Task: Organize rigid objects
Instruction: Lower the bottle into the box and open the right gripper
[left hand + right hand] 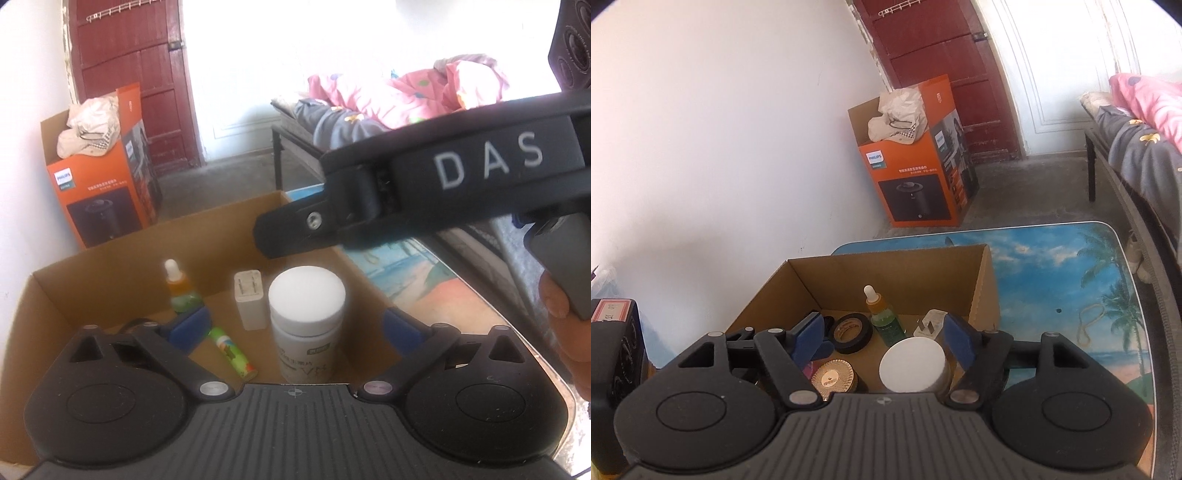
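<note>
The white-lidded bottle (306,317) stands upright inside the cardboard box (988,291), near its right wall, with a white charger (249,299) just beside it and a dropper bottle (882,317) farther in. A roll of black tape (849,332) and a gold-lidded jar (833,380) sit toward the box's left side. The left gripper (295,328) hangs over the bottle, jaws wide apart, pressing nothing. The right gripper (882,339) hovers likewise, jaws apart. The box sits at the table's (1052,266) left edge.
</note>
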A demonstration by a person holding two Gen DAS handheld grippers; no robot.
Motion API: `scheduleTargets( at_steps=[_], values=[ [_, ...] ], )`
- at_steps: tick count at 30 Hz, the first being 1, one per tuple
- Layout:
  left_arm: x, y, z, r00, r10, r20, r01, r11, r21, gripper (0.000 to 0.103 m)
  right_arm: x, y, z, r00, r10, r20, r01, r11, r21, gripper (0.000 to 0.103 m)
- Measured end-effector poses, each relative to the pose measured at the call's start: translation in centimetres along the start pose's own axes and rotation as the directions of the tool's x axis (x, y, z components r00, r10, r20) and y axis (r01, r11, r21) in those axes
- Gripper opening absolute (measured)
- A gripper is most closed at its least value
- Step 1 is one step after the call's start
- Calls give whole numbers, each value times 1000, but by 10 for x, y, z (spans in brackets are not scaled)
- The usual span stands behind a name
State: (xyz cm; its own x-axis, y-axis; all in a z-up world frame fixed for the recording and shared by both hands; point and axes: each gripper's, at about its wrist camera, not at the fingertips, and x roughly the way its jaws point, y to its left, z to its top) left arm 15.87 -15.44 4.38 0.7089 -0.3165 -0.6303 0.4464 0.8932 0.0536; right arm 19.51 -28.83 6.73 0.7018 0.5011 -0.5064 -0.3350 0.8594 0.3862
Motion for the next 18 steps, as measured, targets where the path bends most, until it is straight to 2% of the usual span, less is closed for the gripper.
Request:
scheduleTargets(
  at_steps=[9, 18],
  values=[
    [-27, 6, -6, 998, 54, 27, -54, 999, -6, 103, -24, 14, -2, 999, -14, 37, 13, 1000, 22, 82],
    [-53, 22, -20, 994, 108, 12, -107, 993, -48, 103, -44, 34, -15, 997, -22, 68, 21, 999, 28, 93]
  ],
)
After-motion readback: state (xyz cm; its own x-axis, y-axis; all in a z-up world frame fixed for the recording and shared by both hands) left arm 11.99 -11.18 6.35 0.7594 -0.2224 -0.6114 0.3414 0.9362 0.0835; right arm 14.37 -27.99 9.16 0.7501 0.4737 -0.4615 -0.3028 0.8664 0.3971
